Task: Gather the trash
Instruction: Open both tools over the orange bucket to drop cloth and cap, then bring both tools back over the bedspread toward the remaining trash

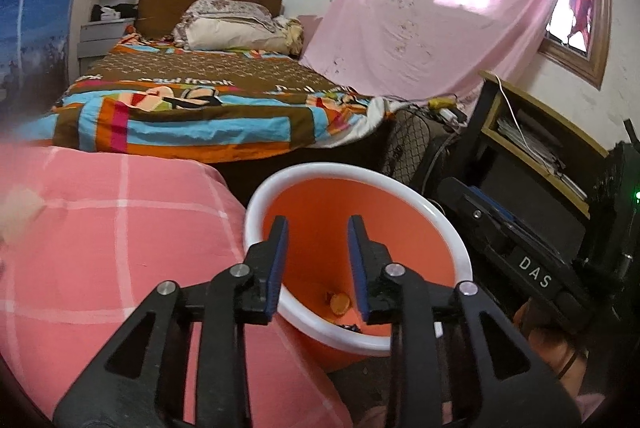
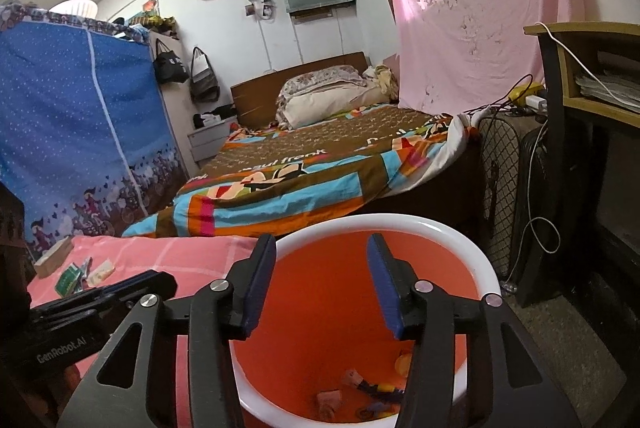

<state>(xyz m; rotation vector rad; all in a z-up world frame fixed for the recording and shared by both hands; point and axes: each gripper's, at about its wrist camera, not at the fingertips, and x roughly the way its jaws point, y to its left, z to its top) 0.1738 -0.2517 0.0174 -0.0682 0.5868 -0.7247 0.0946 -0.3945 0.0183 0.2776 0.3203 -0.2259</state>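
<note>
An orange bin with a white rim stands on the floor beside a pink checked cloth. My left gripper hangs open over the bin's mouth with nothing between its blue pads. My right gripper is open over the same bin, also with nothing between its pads. An orange-yellow scrap and several small wrappers lie at the bin's bottom. On the pink cloth's far left lie a green packet, a pale wrapper and a small box.
A bed with a colourful quilt lies behind the bin. A dark desk with shelves, a mesh fan and cables stand to the right. A blue fabric wardrobe is at the left.
</note>
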